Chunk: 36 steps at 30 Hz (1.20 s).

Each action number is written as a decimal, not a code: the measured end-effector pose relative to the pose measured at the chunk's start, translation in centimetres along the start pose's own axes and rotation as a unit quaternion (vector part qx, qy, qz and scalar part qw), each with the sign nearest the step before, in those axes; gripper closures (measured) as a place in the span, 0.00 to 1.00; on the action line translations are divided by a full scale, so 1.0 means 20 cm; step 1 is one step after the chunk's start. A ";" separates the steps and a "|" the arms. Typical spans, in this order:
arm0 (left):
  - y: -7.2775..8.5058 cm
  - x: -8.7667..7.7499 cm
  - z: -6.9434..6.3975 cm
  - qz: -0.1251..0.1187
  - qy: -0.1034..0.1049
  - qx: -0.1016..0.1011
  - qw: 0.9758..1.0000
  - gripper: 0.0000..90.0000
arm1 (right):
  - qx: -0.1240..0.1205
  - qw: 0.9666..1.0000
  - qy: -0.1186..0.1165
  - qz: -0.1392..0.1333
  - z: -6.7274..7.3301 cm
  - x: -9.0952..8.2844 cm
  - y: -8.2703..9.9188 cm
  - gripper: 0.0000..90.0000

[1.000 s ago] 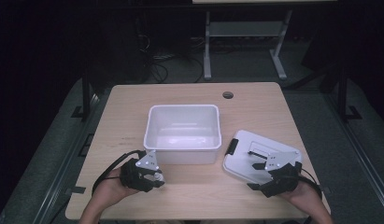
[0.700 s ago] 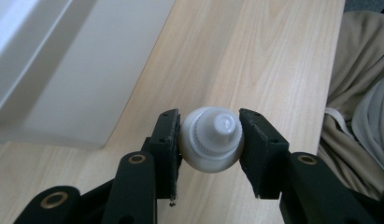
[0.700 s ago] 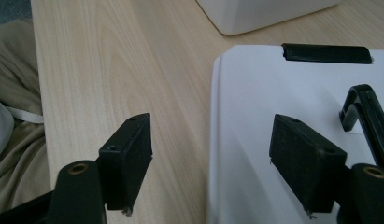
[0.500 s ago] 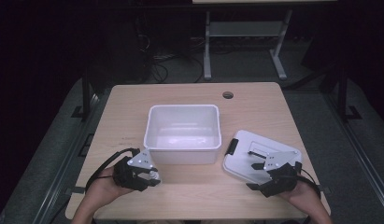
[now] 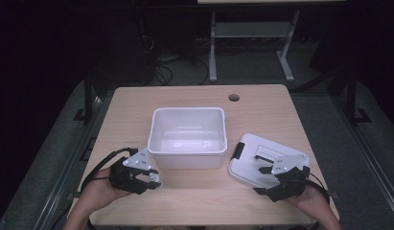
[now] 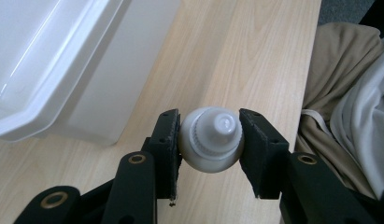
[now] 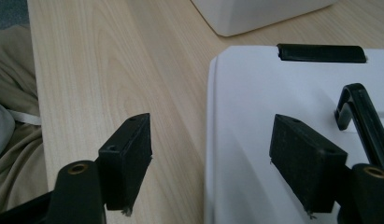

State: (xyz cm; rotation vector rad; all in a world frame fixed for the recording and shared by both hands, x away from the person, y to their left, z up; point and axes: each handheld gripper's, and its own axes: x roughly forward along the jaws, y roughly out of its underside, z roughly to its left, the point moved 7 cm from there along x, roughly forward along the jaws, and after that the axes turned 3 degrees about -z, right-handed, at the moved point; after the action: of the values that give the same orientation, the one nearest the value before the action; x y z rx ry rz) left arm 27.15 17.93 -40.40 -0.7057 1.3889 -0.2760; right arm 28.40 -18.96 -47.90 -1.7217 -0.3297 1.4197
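While the left tongs clamp an unlabelled white bottle, the right tongs gape astride the lid edge.

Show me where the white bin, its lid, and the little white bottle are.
white bin (image 5: 187, 115): high view, far rim.
lid (image 5: 252, 165): high view, flat top near its left end.
white bottle (image 6: 213, 140): left gripper view, cap end between the jaws.
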 end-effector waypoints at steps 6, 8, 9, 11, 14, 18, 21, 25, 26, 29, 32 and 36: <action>-0.02 -0.05 0.01 0.001 0.004 0.002 1.000 0.66 | -0.002 1.000 -0.002 -0.002 0.00 0.00 0.00 0.32; -0.02 -0.07 0.02 0.005 0.003 0.003 1.000 0.66 | 0.000 1.000 -0.002 -0.003 -0.01 0.00 -0.01 0.32; -0.02 -0.08 0.02 0.003 0.002 0.001 1.000 0.66 | -0.001 1.000 -0.002 -0.004 -0.01 0.00 -0.01 0.32; -0.03 -0.10 0.02 0.006 0.002 0.001 1.000 0.66 | 0.000 1.000 -0.002 -0.006 -0.01 0.00 -0.01 0.32; -0.04 -0.13 0.03 0.004 0.002 0.002 1.000 0.66 | -0.001 1.000 -0.002 -0.005 -0.01 0.01 -0.01 0.32; -0.06 -0.17 0.05 -0.002 -0.001 0.000 1.000 0.66 | -0.001 1.000 -0.002 -0.006 -0.01 0.00 -0.01 0.32; -0.09 -0.20 0.07 -0.003 -0.003 0.005 1.000 0.66 | -0.001 1.000 -0.001 -0.008 -0.01 0.00 -0.01 0.32; -0.12 -0.24 0.09 -0.007 -0.004 0.005 1.000 0.66 | 0.006 1.000 -0.003 -0.009 -0.01 0.00 -0.01 0.32; -0.12 -0.24 0.10 -0.009 -0.005 0.000 1.000 0.66 | 0.002 1.000 -0.003 -0.008 -0.01 0.00 -0.01 0.32; -0.14 -0.27 0.12 -0.012 -0.007 -0.001 1.000 0.66 | 0.002 1.000 -0.002 -0.008 -0.01 0.00 -0.01 0.32; -0.16 -0.29 0.15 -0.015 -0.010 -0.003 1.000 0.66 | 0.005 1.000 -0.003 -0.009 -0.01 -0.01 -0.01 0.32; -0.18 -0.31 0.16 -0.019 -0.012 -0.002 1.000 0.66 | 0.000 1.000 -0.003 -0.006 -0.01 0.00 -0.01 0.32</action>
State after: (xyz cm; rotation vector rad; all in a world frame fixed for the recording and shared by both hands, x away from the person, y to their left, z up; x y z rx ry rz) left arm 29.88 19.67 -33.26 -0.7368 1.3557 -0.2936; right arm 28.61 -19.00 -47.78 -1.7123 -0.3428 1.4166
